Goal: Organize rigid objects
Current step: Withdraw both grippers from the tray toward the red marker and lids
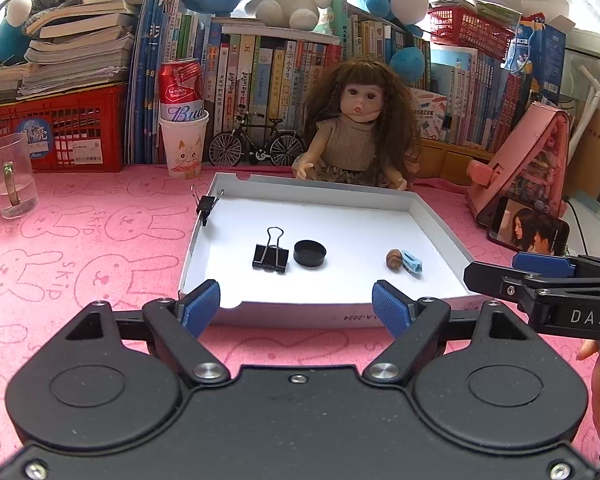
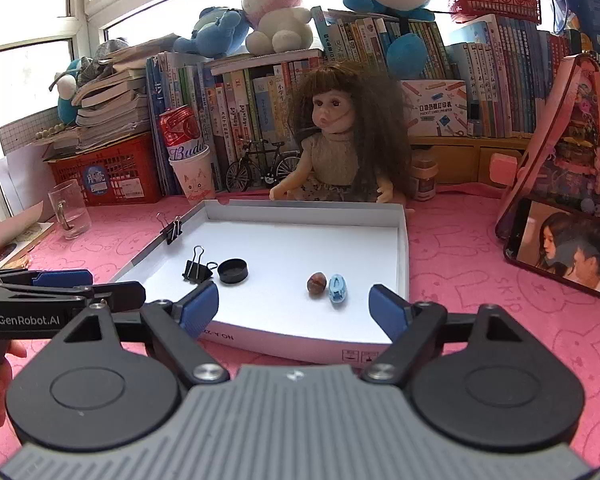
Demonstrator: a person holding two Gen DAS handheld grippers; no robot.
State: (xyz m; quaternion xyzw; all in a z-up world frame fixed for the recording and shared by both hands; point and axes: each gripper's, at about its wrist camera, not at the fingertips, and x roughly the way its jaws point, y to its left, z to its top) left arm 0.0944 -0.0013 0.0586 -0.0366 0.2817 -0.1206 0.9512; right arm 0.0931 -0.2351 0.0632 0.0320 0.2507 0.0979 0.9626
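A shallow white box lid [image 1: 432, 216] [image 2: 403, 248] lies on the pink cloth. Inside it sit a black binder clip [image 1: 271, 254] [image 2: 197, 269], a black round cap [image 1: 310, 253] [image 2: 233, 271], a brown nut [image 1: 393, 258] [image 2: 317, 282] and a small light-blue object [image 1: 413, 263] [image 2: 337, 289]. A smaller binder clip [image 1: 206, 205] [image 2: 173, 229] is clamped on the lid's left wall. My left gripper [image 1: 296, 308] hovers open at the lid's near edge, nothing between its blue pads. My right gripper [image 2: 294, 306] is open too, empty, at the same edge.
A doll [image 1: 360, 128] sits behind the lid, with a toy bicycle [image 1: 256, 142], a paper cup holding a red can [image 1: 184, 136], and a glass mug [image 1: 12, 176] at left. A phone [image 1: 528, 230] leans on a pink case at right. Books and plush toys fill the back.
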